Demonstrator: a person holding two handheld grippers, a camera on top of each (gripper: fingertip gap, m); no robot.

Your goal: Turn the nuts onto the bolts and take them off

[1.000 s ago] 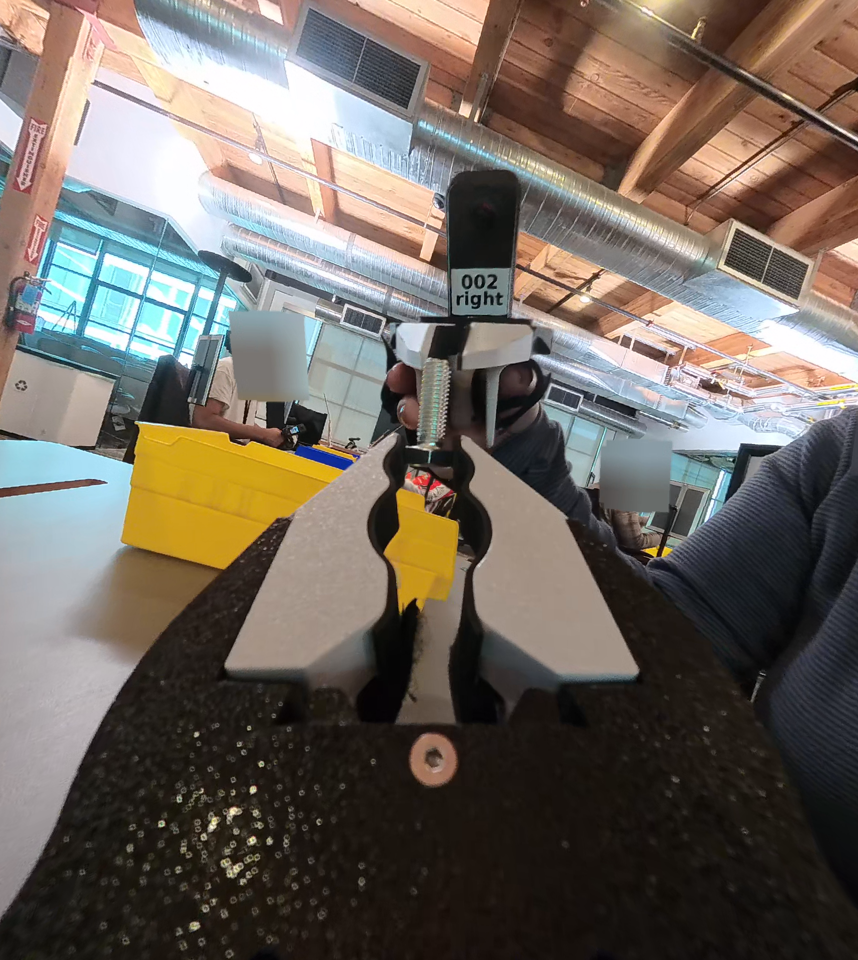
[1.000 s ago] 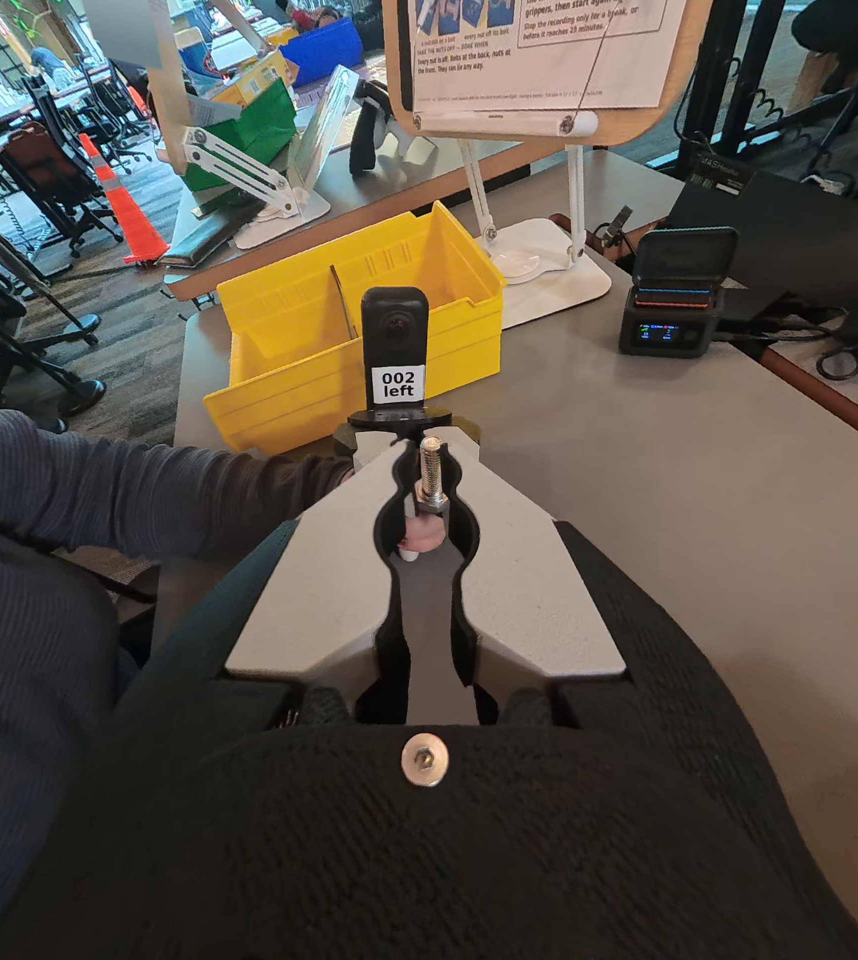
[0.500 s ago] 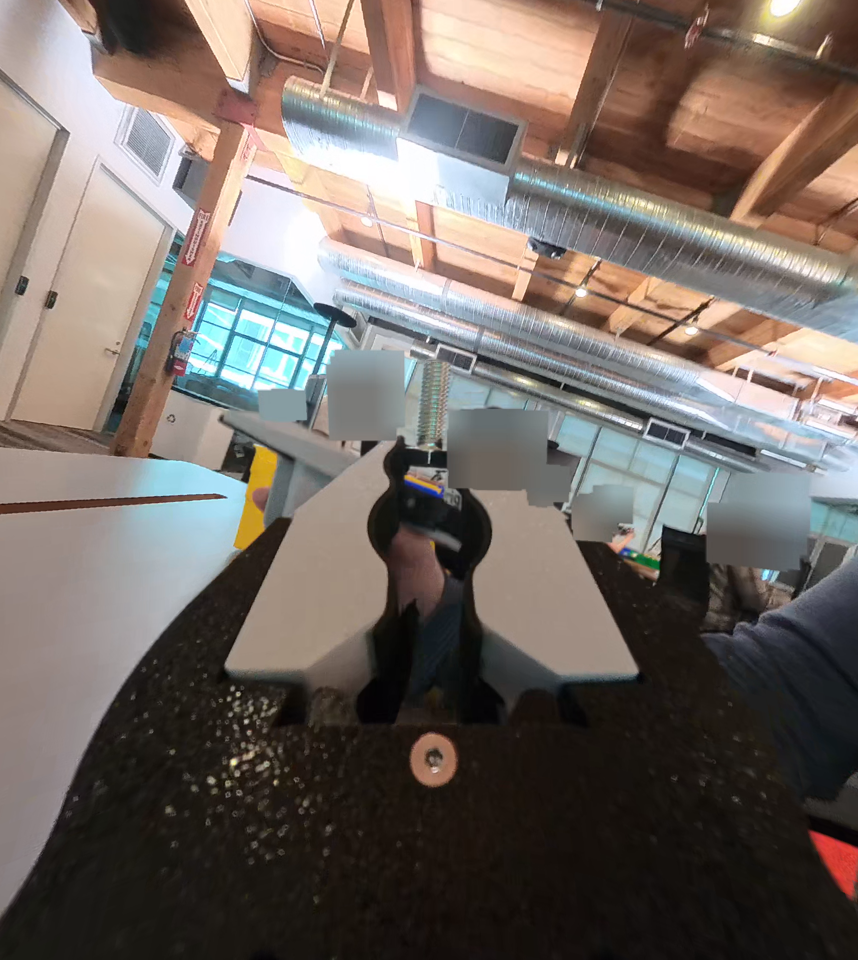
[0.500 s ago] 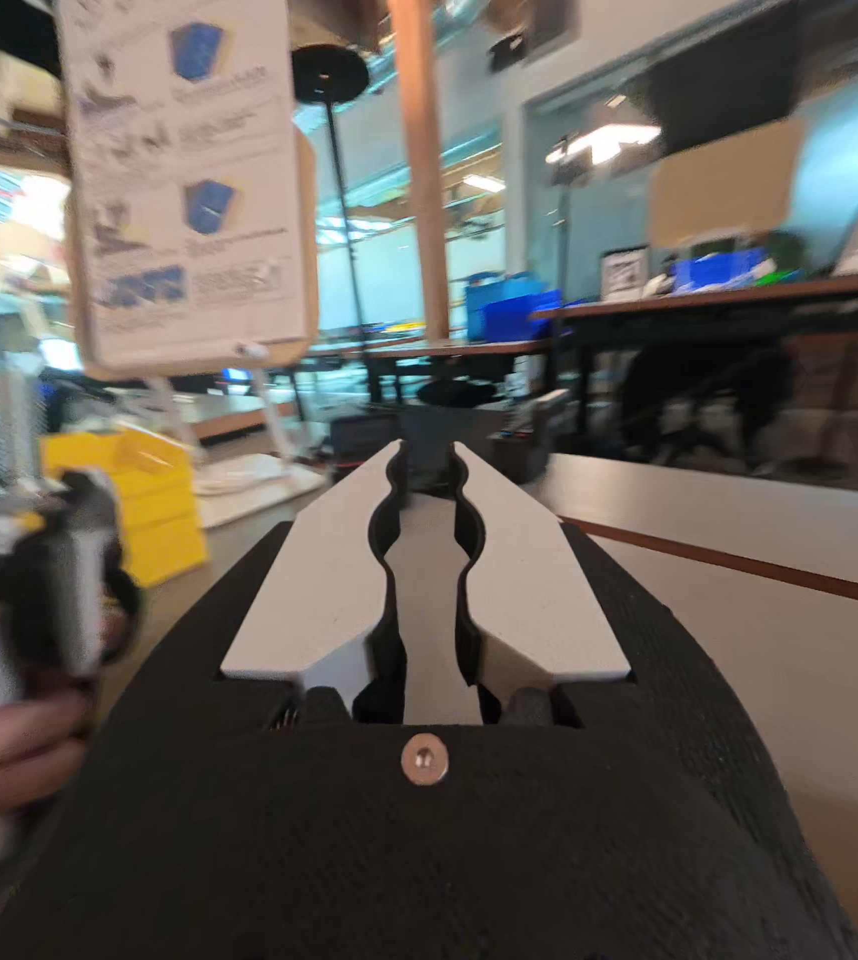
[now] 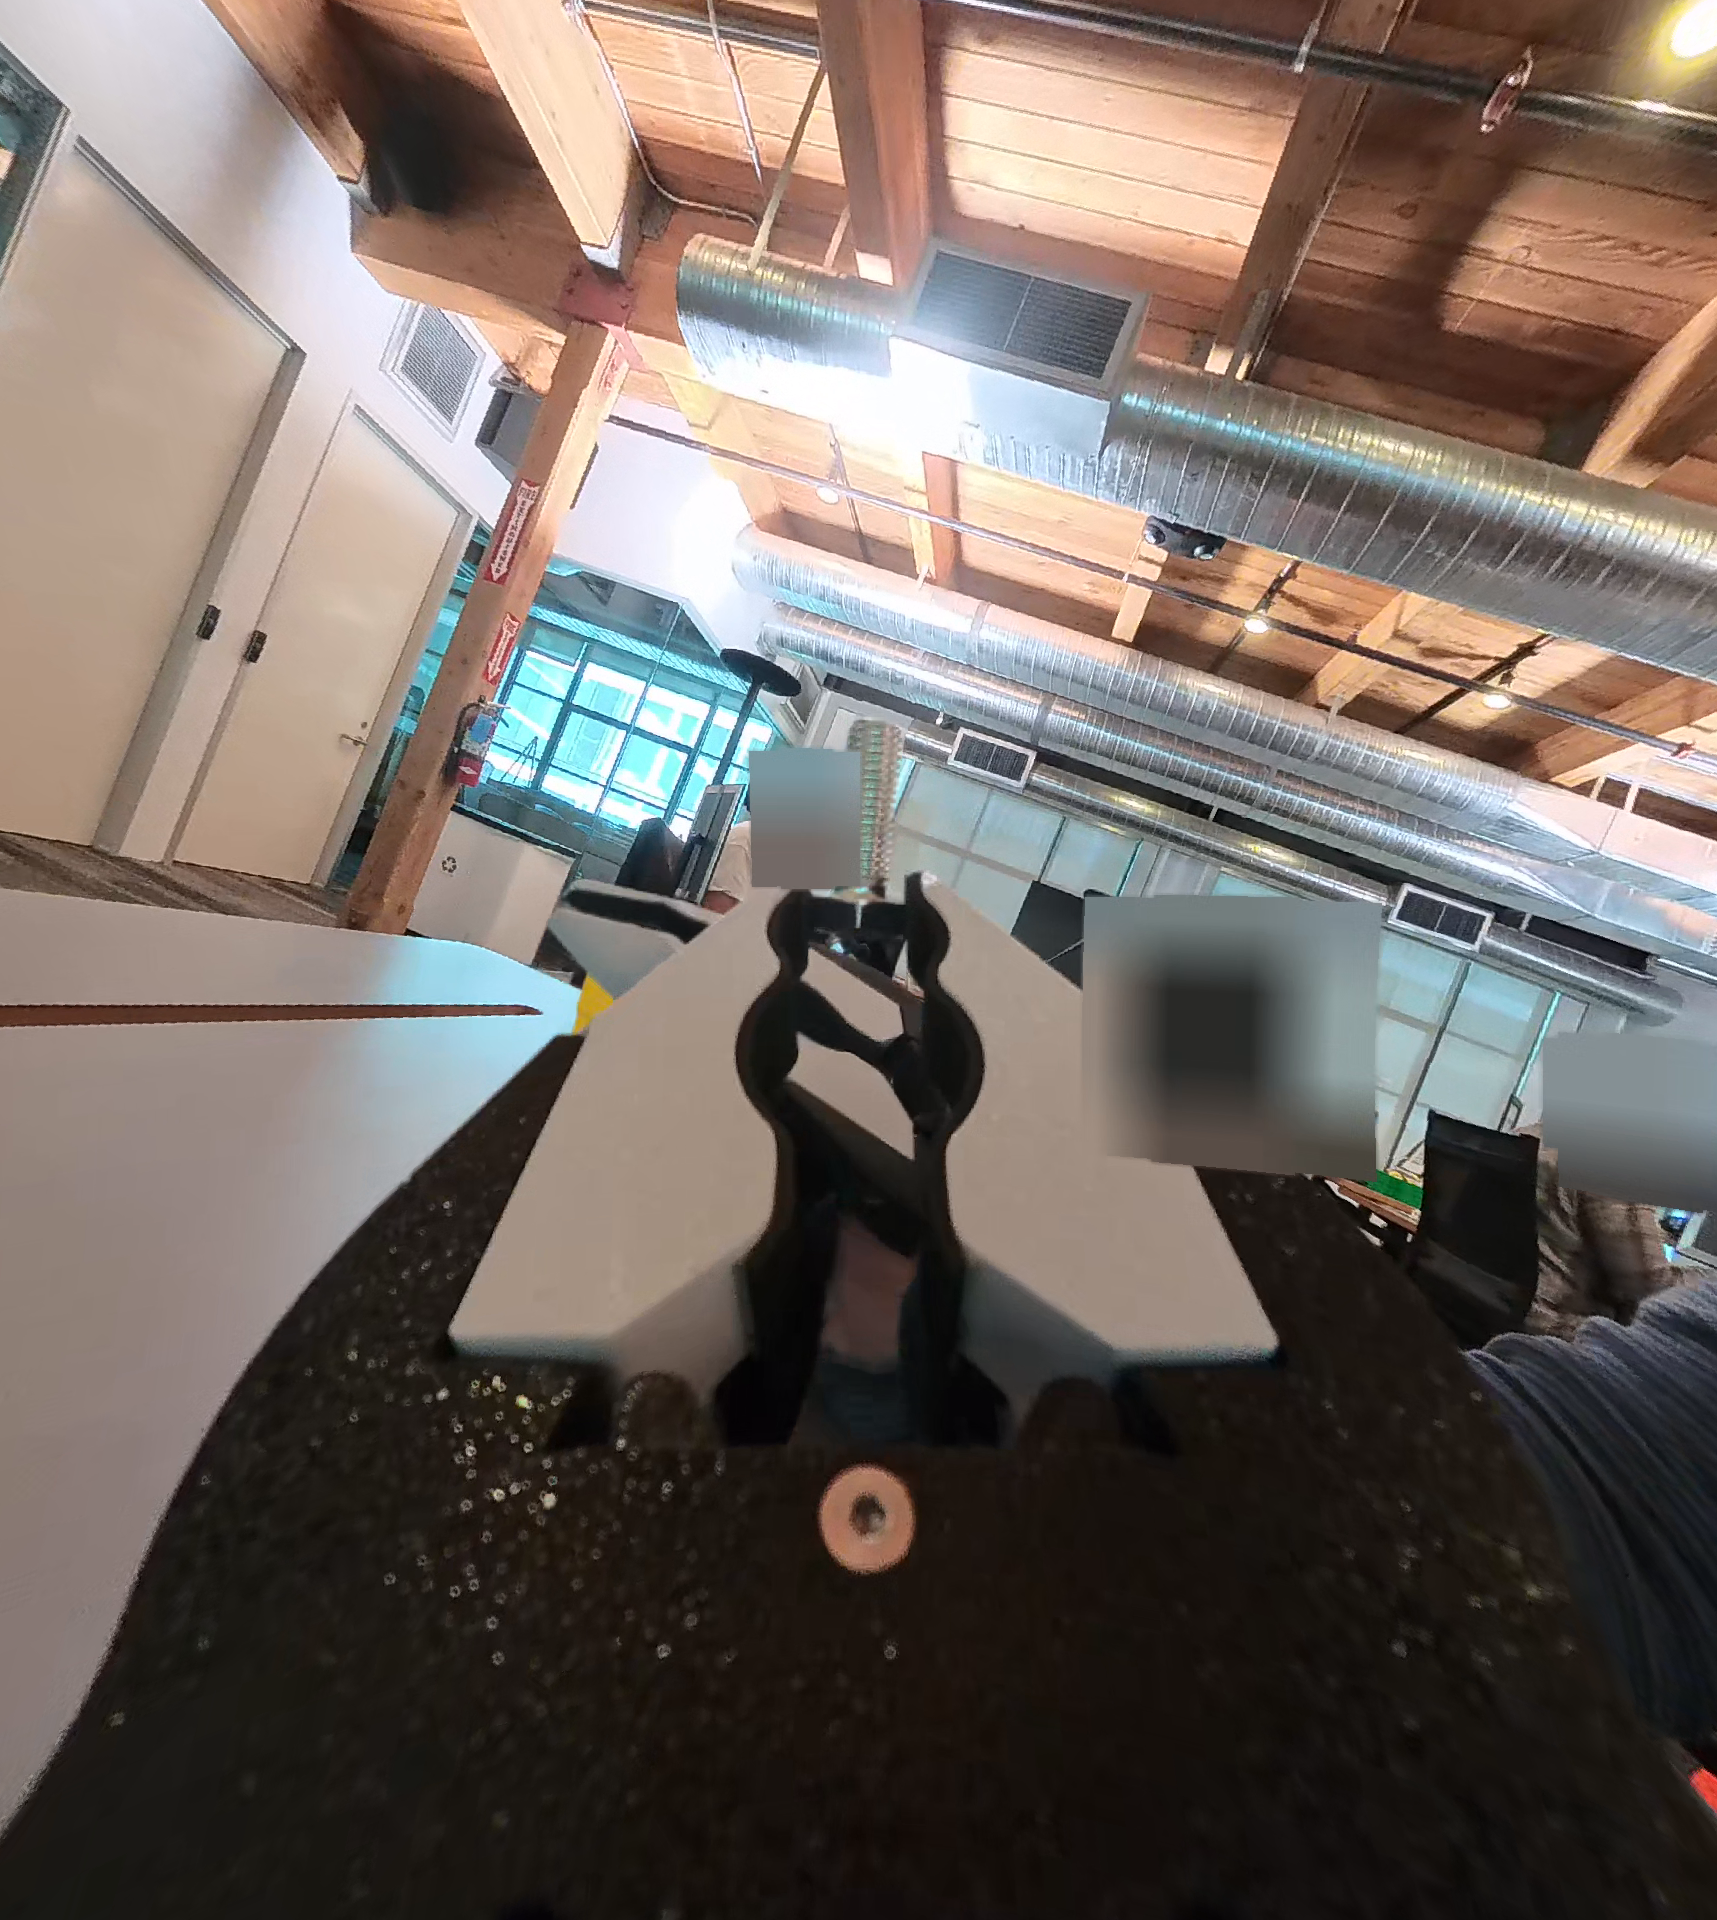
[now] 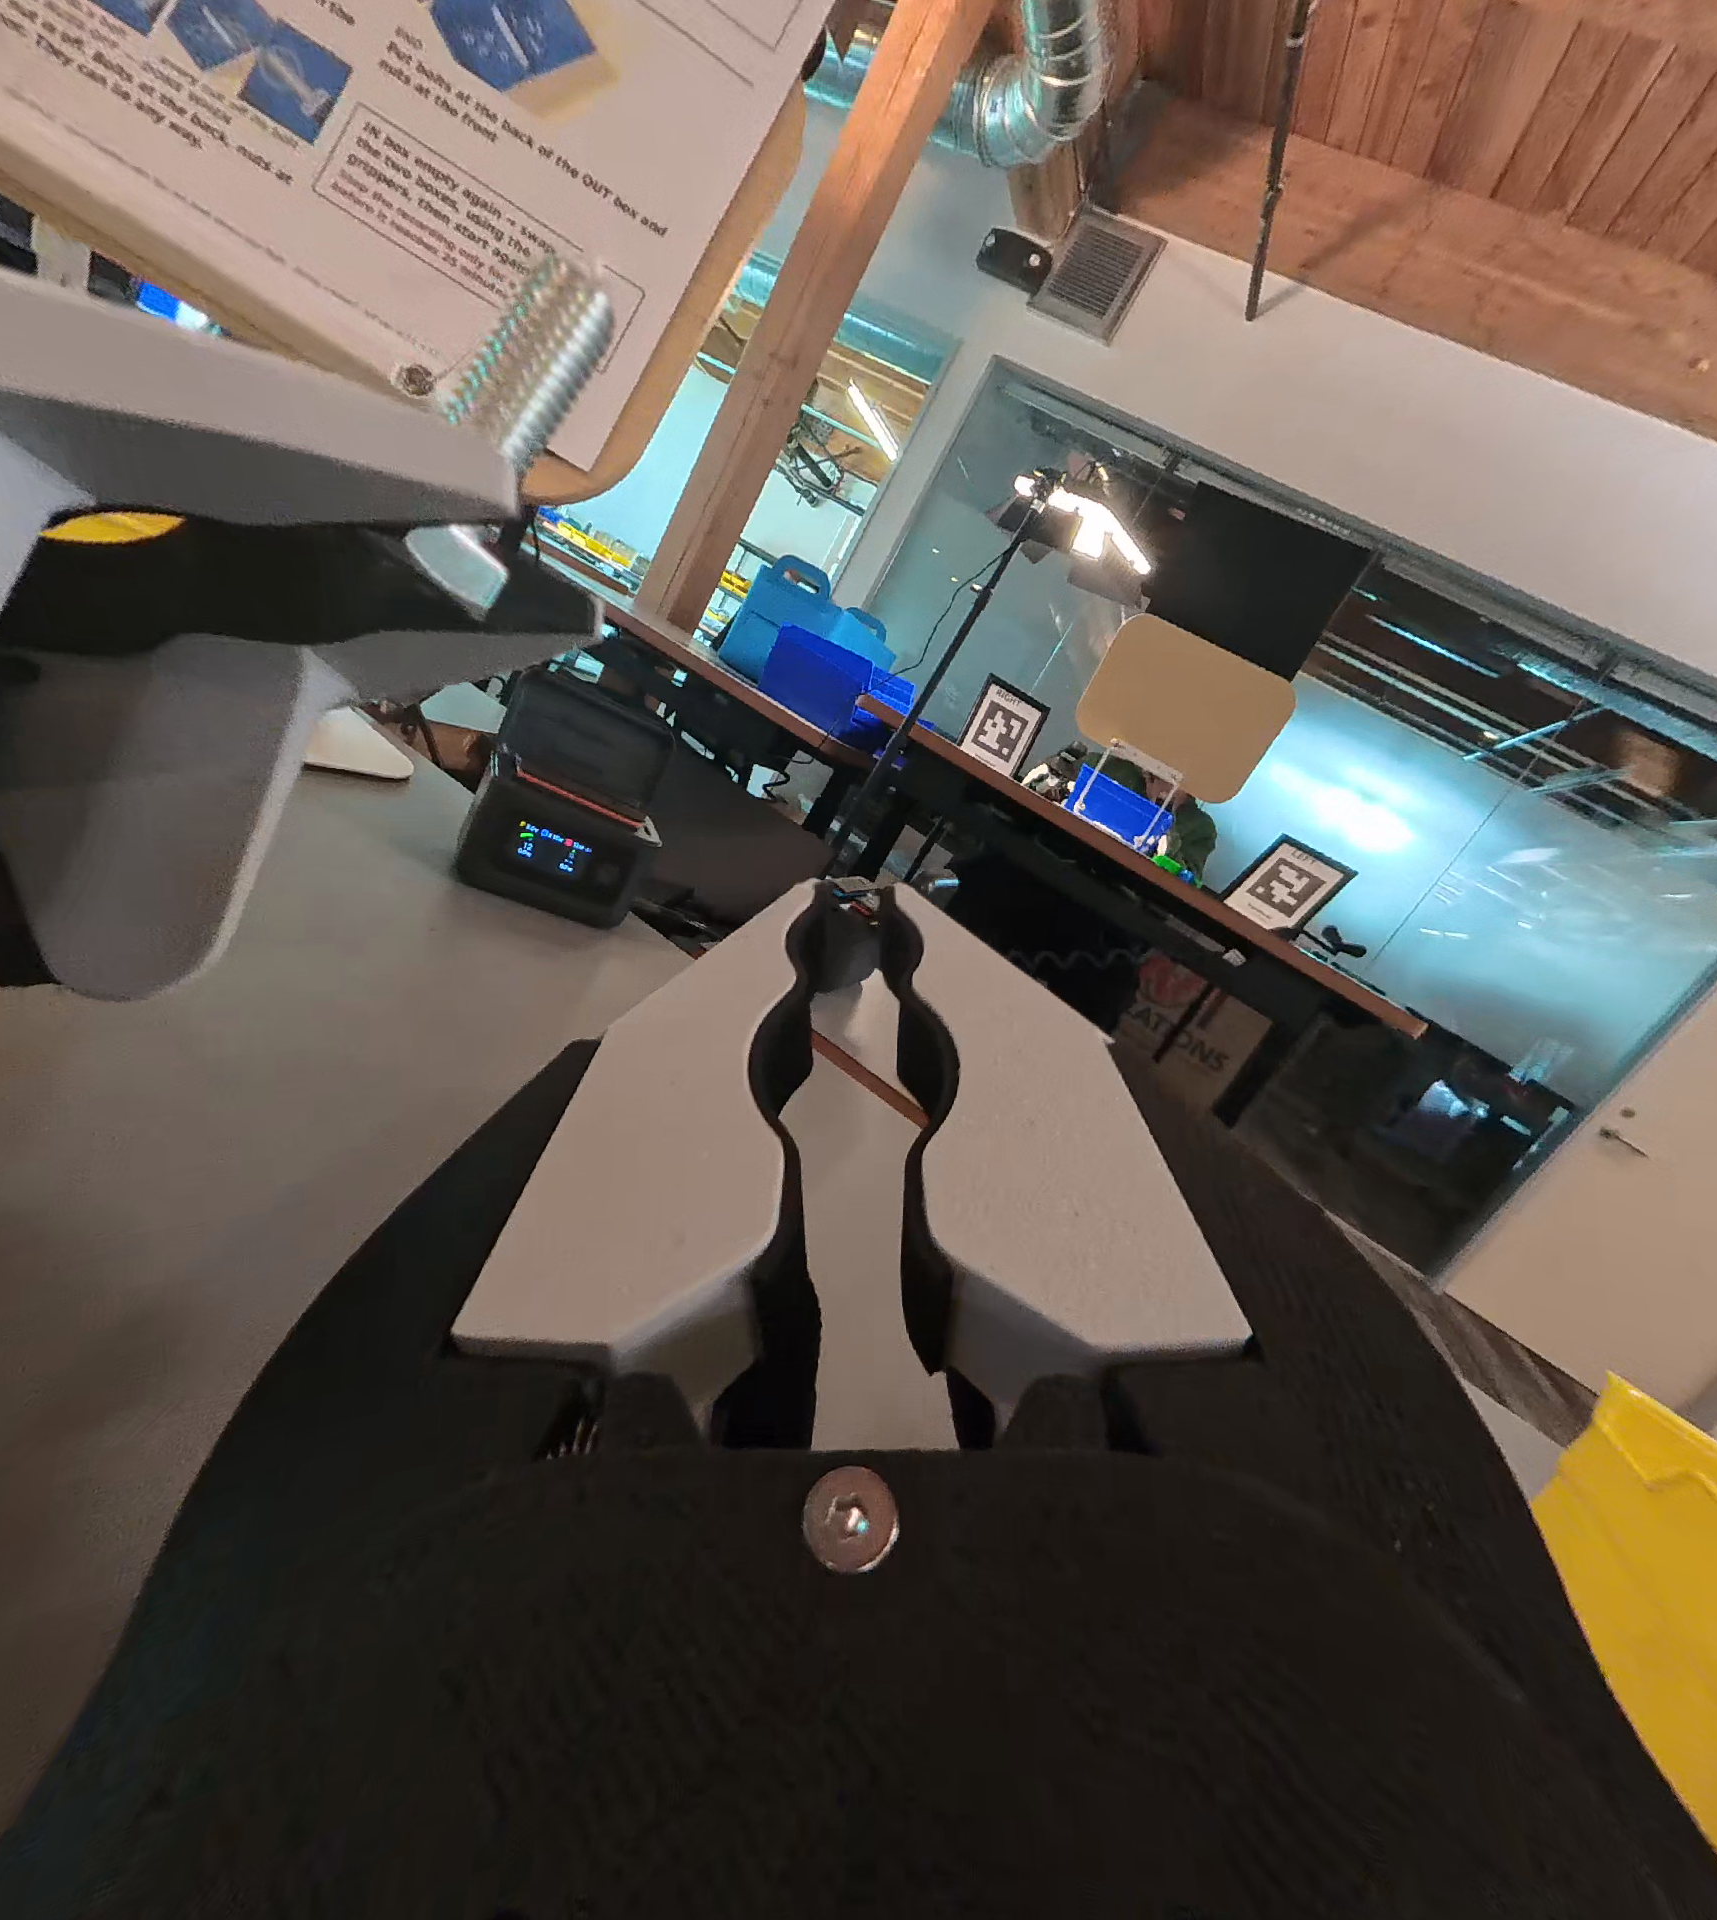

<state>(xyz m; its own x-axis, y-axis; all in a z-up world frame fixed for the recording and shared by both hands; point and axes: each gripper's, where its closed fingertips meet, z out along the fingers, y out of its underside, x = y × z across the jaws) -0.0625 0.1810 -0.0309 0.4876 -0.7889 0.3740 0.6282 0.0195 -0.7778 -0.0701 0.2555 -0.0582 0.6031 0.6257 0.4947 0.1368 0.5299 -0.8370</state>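
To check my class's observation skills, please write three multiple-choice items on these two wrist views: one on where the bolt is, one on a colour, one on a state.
1. Where is the silver threaded steel bolt?
A. lying loose on a tabletop
B. sticking out beyond the fingertips of the left gripper
C. resting in a box

2. What colour is the plastic bin at the lower right corner of the right wrist view?
A. blue
B. green
C. yellow

3. How is the bolt's visible thread?
A. bare, no nut on it
B. carrying two nuts
C. wrapped in tape

Answers:
1. B, as its shaft rises from the closed grey fingertips.
2. C, as the bin's wall is bright yellow.
3. A, as both views show only uncovered thread.
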